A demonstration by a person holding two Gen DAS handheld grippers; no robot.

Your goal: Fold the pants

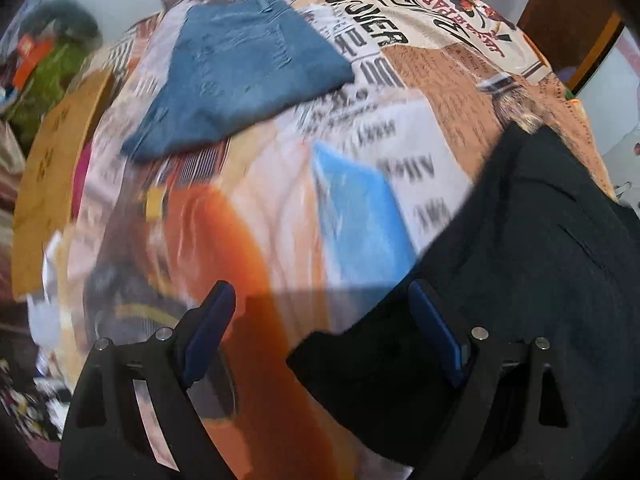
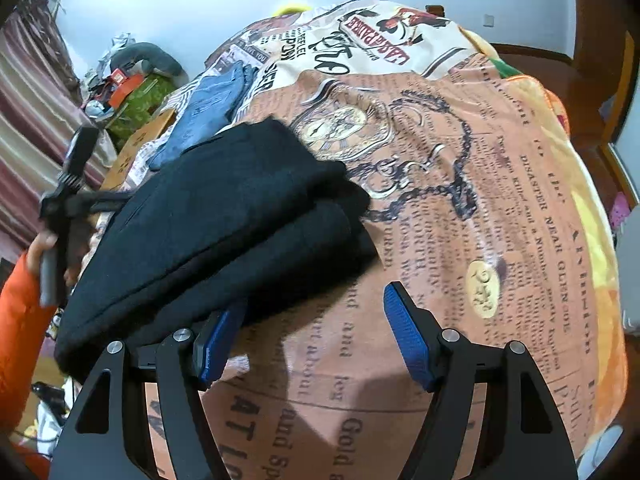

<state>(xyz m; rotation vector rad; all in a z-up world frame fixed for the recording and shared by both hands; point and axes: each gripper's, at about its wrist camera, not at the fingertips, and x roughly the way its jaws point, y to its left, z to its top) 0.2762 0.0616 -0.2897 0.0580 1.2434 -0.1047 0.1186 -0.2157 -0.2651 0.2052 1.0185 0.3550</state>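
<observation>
The black pants [image 2: 224,216] lie folded in a thick bundle on the printed bedspread [image 2: 500,208], long axis running near-left to far-right, between the spread-open, empty left gripper [image 1: 320,320] and right gripper [image 2: 316,320], whose left pad touches their near edge.

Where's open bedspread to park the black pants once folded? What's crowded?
Free: the orange newsprint stretch of the bedspread right of the black pants, out to the bed's right edge, and the patch ahead of the right gripper. Crowded: far-left side, where the folded jeans lie, with the left gripper near the black pants.
</observation>
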